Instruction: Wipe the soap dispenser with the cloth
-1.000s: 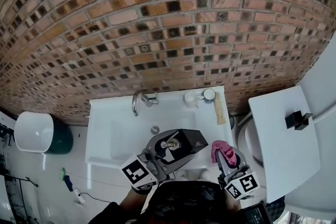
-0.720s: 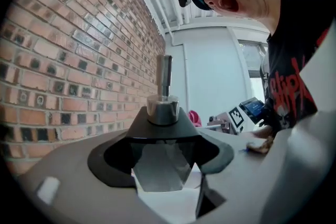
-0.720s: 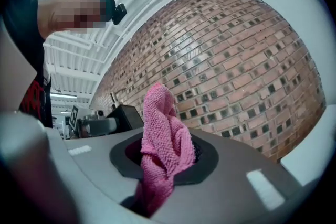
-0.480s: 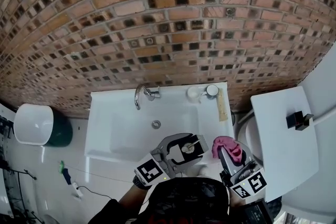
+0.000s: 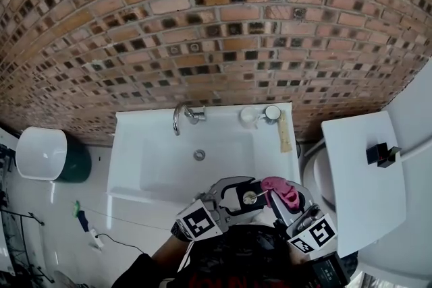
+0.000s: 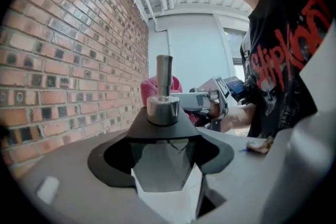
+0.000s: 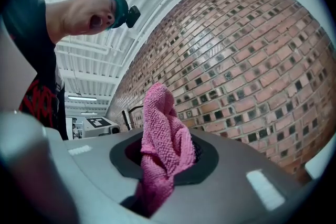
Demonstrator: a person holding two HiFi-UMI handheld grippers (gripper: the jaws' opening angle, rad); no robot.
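The soap dispenser (image 5: 248,198), dark-bodied with a chrome pump, is lifted in front of the sink and my left gripper (image 5: 236,197) is shut on its body. In the left gripper view the dispenser (image 6: 164,136) stands upright between the jaws of my left gripper (image 6: 164,170), its pump stem pointing up. The pink cloth (image 5: 278,189) is bunched in my right gripper (image 5: 282,199), which is shut on it, and sits right beside the pump. Seen from the right gripper view, the cloth (image 7: 164,136) sticks up out of my right gripper (image 7: 160,170).
A white sink (image 5: 148,172) with a chrome faucet (image 5: 181,118) lies below the brick wall. Two small round items (image 5: 260,114) and a wooden brush (image 5: 285,133) rest on its back right. A white bin (image 5: 42,153) stands left, a white toilet (image 5: 368,175) right.
My left gripper has drawn back and down with the dispenser, turning it. My right gripper has come up and left, bringing the cloth next to the pump.
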